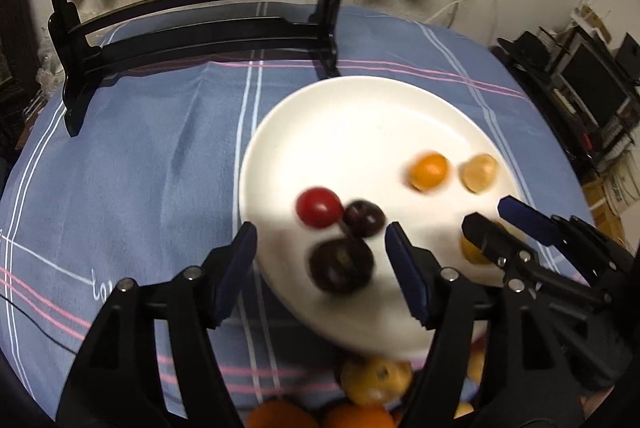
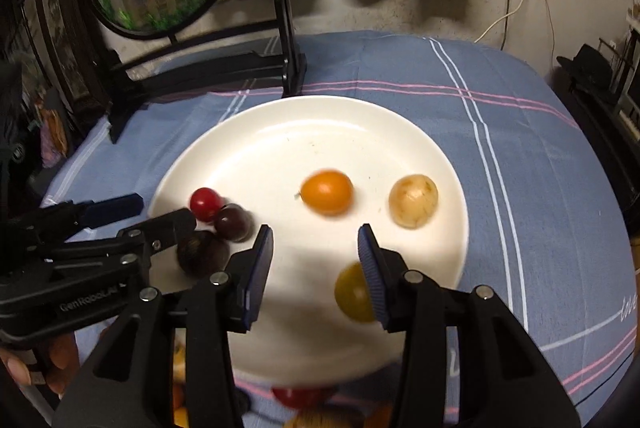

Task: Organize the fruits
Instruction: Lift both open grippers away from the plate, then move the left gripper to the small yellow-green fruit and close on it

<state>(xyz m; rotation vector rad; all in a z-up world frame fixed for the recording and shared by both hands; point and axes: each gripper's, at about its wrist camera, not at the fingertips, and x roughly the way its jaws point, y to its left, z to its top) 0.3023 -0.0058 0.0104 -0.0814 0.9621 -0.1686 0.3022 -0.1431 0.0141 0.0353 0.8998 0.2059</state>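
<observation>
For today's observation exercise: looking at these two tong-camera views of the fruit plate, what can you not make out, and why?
- Fruit pile, left view: cut off by the bottom edge and covered by the white plate and the left tongs; no count possible.
- Yellow fruit, right view: partly behind a pad of the right tongs.
- Dark fruit, left view: blurred, kind unclear.
- Red fruit, right view: mostly under the plate rim.
</observation>
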